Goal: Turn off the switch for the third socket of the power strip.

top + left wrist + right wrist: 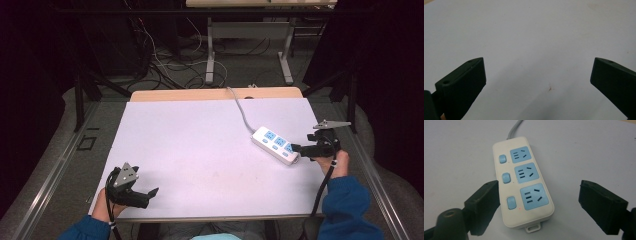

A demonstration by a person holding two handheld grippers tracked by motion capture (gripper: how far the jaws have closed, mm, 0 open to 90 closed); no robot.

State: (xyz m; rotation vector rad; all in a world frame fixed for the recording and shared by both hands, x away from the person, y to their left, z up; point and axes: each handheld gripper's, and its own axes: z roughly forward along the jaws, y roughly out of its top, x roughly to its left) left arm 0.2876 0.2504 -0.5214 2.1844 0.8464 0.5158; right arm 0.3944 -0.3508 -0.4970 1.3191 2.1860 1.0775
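High view: a white power strip (pixel 276 144) with three blue sockets lies at the right of the white surface (pixel 200 150), its grey cord (pixel 241 110) running to the far edge. The right gripper (pixel 300 148) sits at the strip's near-right end, just beside it; contact cannot be told from here. The left gripper (pixel 150 192) hovers at the near-left corner, well apart from the strip, fingers spread, holding nothing.

Left gripper view: both fingers (pixel 465 85) stand wide open over bare surface with a small brownish speck between them. Nothing is held or touched.

Right gripper view: the fingers (pixel 485 202) are wide open, straddling the strip's near end beside the nearest socket (pixel 534 196) and its switch (pixel 510 202). The left finger is close to the strip's side, possibly touching; the right finger stands clear. Nothing is gripped.

Risks, as judgement: closing here could slide or pivot the strip, since one finger would meet it first. A finger edge could press the nearest switch. The cord may drag and resist any lift, twisting the strip in the grip.
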